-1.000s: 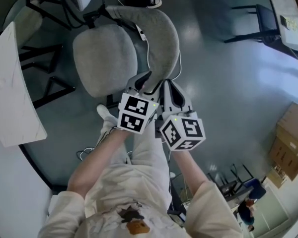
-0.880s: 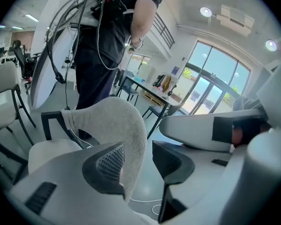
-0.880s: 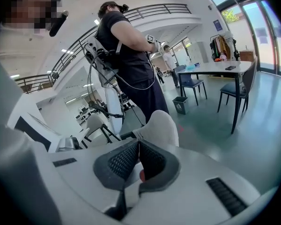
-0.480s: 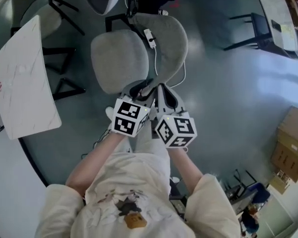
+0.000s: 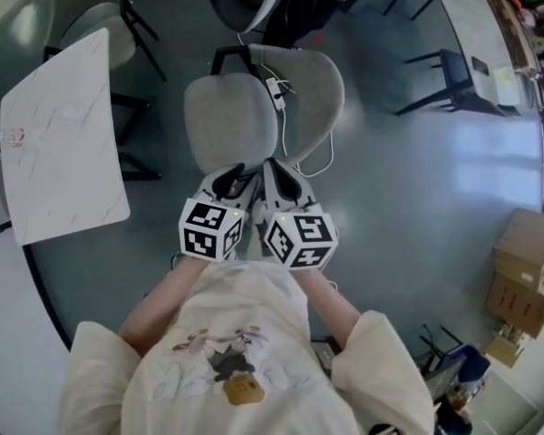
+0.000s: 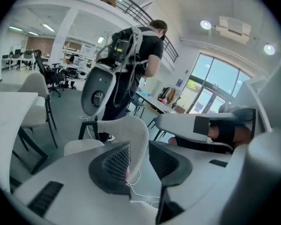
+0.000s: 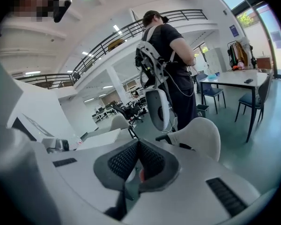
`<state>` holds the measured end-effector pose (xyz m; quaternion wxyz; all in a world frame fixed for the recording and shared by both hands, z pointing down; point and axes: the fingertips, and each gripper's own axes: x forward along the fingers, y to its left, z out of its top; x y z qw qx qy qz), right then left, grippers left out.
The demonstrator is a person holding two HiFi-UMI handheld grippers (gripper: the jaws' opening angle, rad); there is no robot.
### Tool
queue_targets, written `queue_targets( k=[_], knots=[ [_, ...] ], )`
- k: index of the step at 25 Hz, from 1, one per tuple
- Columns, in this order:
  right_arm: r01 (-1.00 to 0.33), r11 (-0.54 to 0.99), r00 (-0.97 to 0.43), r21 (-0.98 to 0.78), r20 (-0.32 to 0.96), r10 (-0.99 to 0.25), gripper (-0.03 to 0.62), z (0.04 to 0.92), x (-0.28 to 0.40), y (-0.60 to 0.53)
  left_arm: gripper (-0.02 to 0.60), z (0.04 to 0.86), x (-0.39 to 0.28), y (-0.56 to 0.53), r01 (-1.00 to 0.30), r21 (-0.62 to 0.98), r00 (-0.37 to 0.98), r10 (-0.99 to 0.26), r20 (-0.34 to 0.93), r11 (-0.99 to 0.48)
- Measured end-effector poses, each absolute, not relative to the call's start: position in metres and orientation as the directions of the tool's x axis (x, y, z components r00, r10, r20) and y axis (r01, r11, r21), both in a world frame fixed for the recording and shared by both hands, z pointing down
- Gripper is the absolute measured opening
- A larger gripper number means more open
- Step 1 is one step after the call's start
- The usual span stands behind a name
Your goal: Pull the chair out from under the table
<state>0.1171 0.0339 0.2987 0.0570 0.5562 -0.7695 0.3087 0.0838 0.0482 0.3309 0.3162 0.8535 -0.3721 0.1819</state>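
- Chair (image 5: 227,120) stands on open floor beside the white counter (image 5: 59,143), fully out from under it.
- Left tongs (image 6: 140,159): spread, just been narrowing, nothing between the pads; the chair back shows beyond them.
- Right tongs (image 7: 138,162): pressed together, empty.
- Chair looks light, with a stiff, smooth moulded shell. Best hold is probably the backrest's top rim.
- White cable (image 5: 283,130) draped over it could snag.
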Motion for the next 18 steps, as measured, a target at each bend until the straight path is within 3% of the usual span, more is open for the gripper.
queue_targets(
  k=[6, 11, 18],
  knots=[
    [-0.868, 0.311, -0.459, -0.387, 0.385, -0.801, 0.009, 0.263, 0.045, 0.050, 0.090, 0.301, 0.006, 0.072, -0.791, 0.407, 0.611, -0.598, 0.518, -0.456],
    [-0.840, 0.408, -0.524, -0.358, 0.341, -0.780, 0.009, 0.239, -0.012, 0.065, 0.014, 0.270, -0.054, 0.086, -0.842, 0.345, 0.539, -0.689, 0.485, -0.415],
    [-0.769, 0.537, -0.633, -0.347, 0.300, -0.713, 0.009, 0.220, -0.087, 0.073, 0.009, 0.248, -0.112, 0.098, -0.888, 0.298, 0.456, -0.759, 0.464, -0.350]
  ],
)
